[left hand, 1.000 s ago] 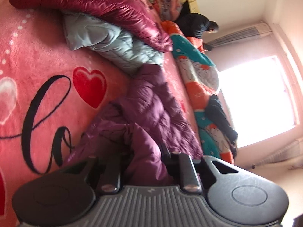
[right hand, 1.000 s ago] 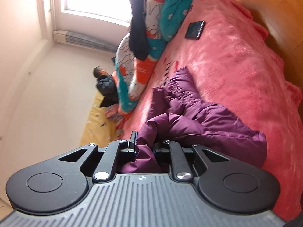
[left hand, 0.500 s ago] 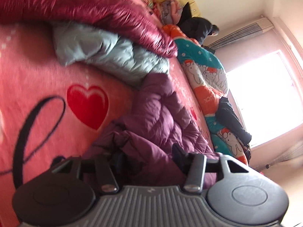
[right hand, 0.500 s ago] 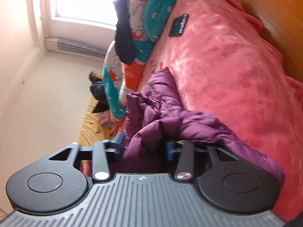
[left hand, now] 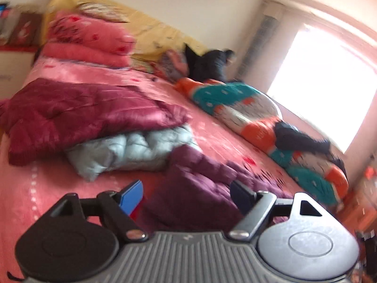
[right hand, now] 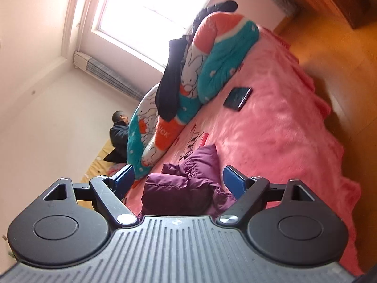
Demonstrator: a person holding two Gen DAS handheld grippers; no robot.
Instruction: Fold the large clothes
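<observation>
- In the left wrist view, which is a little blurred, your left gripper (left hand: 186,194) stands wide apart at the bottom of the frame. Its jaws have just been opening, and the pads press on nothing.
- The purple padded jacket (left hand: 200,184) lies on the pink blanket (left hand: 28,184) in the lower middle of the frame. You see it through the gap of the fingers, but it is not gripped.
- Just to the upper left of the jacket lies a light blue padded garment (left hand: 127,151), and a dark red quilted one (left hand: 77,113) rests on top of it, at the left of the frame.
- A rolled teal and orange quilt (left hand: 235,103) runs along the right side, with a dark garment (left hand: 299,139) over it. A person in dark clothes (left hand: 212,66) sits in the upper middle, near the bright window (left hand: 329,82).
- In the right wrist view, your right gripper (right hand: 179,180) is spread to its widest in the lower half of the frame. Its jaws have just been opening too, and they hold nothing.
- The purple padded jacket (right hand: 188,184) lies bunched between the blue pads (right hand: 235,184), apart from both of them.
- A dark phone (right hand: 238,97) lies flat on the pink blanket (right hand: 282,129) at the middle right, near the teal and orange quilt (right hand: 212,59).
</observation>
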